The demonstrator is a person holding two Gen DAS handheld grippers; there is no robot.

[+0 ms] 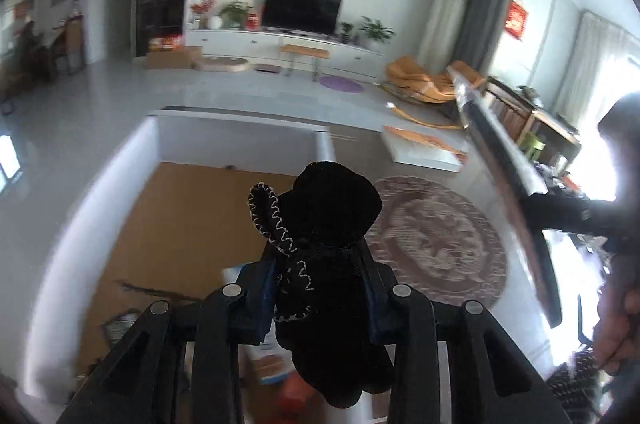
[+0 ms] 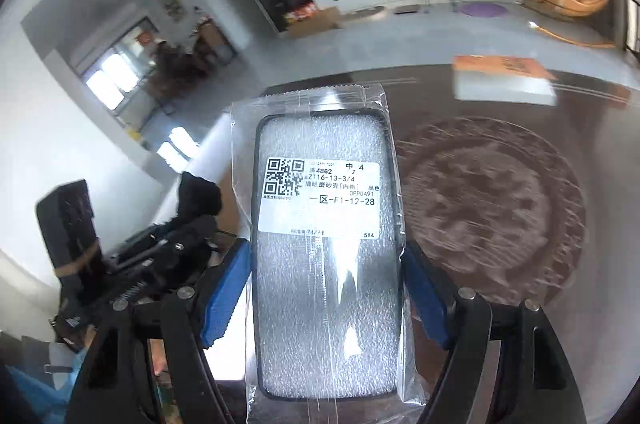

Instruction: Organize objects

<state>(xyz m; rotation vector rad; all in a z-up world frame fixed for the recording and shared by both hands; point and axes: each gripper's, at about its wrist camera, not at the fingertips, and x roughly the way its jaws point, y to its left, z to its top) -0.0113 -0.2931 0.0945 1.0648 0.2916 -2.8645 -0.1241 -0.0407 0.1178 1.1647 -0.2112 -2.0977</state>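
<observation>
Toy first: a black plush toy with white zigzag stitching (image 1: 320, 248) sits squeezed between the blue pads of the left gripper (image 1: 320, 288), whose jaws have closed narrowly on its body, its head poking up past the fingertips and its lower part hanging below them. It is held in the air above a white-walled box with a brown cardboard floor (image 1: 132, 184). The right gripper (image 2: 326, 288) stands fairly wide, its blue pads (image 2: 224, 288) pressed against both long edges of a black-rimmed phone case packed with white foam in a clear plastic sleeve (image 2: 326, 264), which carries a white label with a QR code (image 2: 320, 196). That case is also lifted, over a dark glossy table (image 2: 500, 96) bearing a round patterned brown mat (image 2: 492, 208) and a white box with an orange top (image 2: 504, 80). Beyond lies a living room with a black television (image 1: 302, 10) on a long white cabinet (image 1: 280, 44).
</observation>
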